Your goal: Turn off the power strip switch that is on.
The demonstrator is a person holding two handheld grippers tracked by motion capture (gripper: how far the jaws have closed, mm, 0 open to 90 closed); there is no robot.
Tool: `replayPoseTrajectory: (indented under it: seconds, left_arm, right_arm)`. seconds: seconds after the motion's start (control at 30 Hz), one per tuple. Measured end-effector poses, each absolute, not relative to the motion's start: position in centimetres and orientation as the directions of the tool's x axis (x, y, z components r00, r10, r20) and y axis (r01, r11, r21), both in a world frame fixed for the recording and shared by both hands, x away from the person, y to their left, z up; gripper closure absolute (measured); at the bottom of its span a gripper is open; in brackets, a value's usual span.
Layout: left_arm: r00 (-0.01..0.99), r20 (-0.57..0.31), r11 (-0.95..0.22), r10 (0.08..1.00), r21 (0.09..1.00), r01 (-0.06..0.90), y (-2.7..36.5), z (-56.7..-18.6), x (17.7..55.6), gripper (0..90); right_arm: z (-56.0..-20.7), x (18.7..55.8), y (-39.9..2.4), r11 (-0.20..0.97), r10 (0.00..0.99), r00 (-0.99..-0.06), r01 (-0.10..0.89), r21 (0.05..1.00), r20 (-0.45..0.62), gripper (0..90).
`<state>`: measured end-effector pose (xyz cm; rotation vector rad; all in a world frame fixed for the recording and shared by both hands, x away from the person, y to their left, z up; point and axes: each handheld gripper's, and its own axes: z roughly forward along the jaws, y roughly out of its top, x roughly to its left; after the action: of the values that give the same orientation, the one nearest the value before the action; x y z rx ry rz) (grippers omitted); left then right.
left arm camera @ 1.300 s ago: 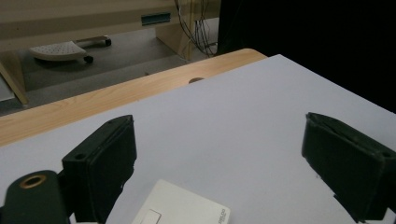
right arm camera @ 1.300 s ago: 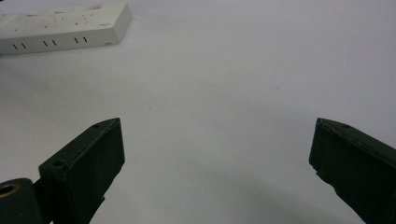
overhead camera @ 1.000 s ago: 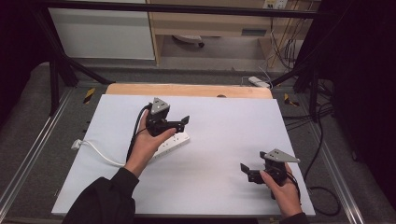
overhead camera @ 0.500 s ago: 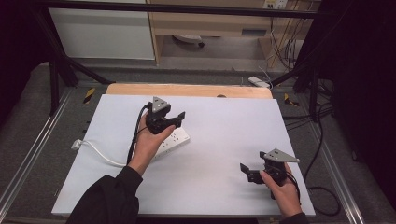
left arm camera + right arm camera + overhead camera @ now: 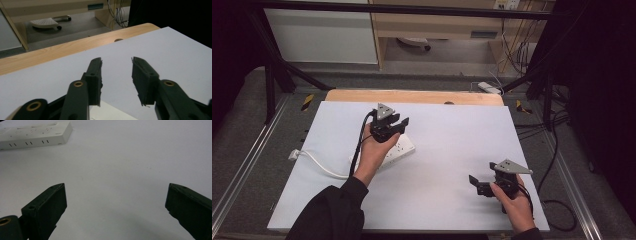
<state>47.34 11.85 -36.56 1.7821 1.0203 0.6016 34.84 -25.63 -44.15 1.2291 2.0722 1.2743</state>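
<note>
Hiding power strip (image 5: 399,149) partly: left gripper (image 5: 398,125), narrowing, empty | right gripper (image 5: 482,183) wide

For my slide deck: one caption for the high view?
Left gripper hovers over a white power strip; right gripper waits open.

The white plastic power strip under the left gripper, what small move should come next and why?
Probably tip the left gripper down toward the white plastic power strip. Its jaws have just been closing with nothing between them, and it hovers above the strip's far end, pointing across the white board rather than at it.
</note>
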Motion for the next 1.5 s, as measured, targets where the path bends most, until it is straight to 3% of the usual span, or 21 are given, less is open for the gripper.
replayPoseTrajectory:
  seconds: [0.73,1.5]
  left_arm:
    - [0.526,-0.043,-0.197,0.850,0.899,0.391,13.1,-37.8,47.9,88.1]
    - [0.534,-0.068,-0.227,0.842,0.855,0.466,12.9,-40.2,48.3,90.0]
  right_arm:
    - [-44.1,34.9,-25.6,0.191,0.844,-0.527,0.467,0.863,0.098,4.2]
    - [-44.1,34.9,-25.5,0.195,0.844,-0.528,0.470,0.861,0.097,4.3]
